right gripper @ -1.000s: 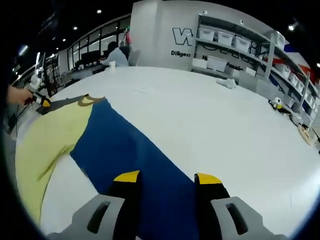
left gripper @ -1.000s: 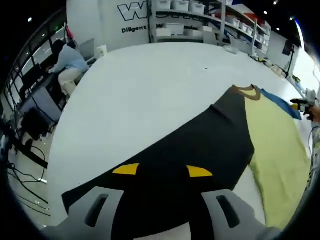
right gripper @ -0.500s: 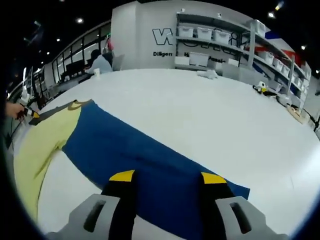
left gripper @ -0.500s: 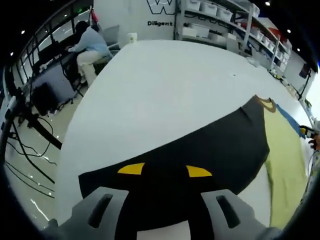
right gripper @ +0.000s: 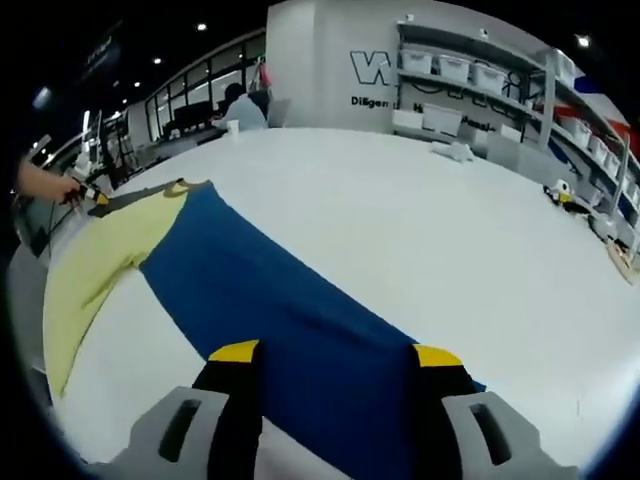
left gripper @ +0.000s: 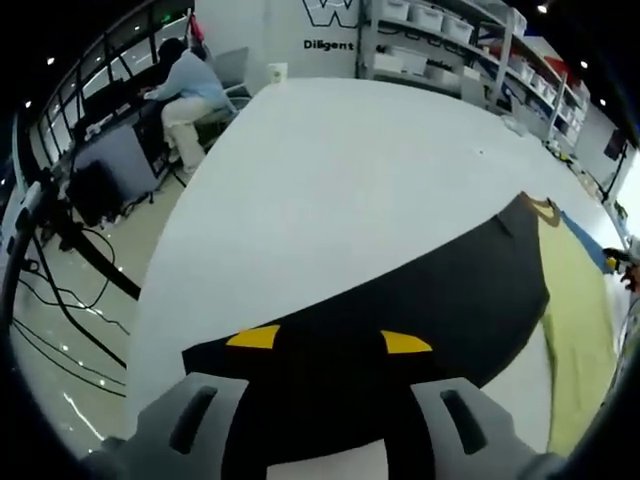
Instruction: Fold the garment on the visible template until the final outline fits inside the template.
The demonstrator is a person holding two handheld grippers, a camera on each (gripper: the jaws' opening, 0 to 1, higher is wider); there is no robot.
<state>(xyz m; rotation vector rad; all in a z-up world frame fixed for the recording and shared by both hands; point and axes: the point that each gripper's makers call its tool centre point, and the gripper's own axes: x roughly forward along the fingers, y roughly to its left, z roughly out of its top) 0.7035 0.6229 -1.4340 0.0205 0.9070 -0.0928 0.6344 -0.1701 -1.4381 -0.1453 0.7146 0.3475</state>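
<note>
The garment lies spread on the white table [left gripper: 330, 160]: black sleeve [left gripper: 400, 310], pale yellow body [left gripper: 575, 320], brown collar [left gripper: 540, 208] and blue sleeve [right gripper: 270, 300]. My left gripper [left gripper: 328, 340] is open at the black sleeve's outer end, and the cloth lies flat between its yellow-tipped jaws. My right gripper [right gripper: 335, 352] is open too, jaws wide over the blue sleeve's end. The yellow body [right gripper: 110, 250] and collar [right gripper: 180, 187] lie far left in the right gripper view. Each gripper appears small at the other view's edge: the right gripper [left gripper: 612, 262] and the left gripper [right gripper: 95, 198].
The table's edge curves close on the left, with floor and cables [left gripper: 60, 330] beyond it. A person [left gripper: 185, 85] sits at a desk past the far corner. Shelves with bins [left gripper: 440, 40] line the back wall. Small items [right gripper: 455, 152] lie on the table's far side.
Both views have shifted and each sleeve's outer end has come into sight near the jaws. The right jaws stand a little wider apart.
</note>
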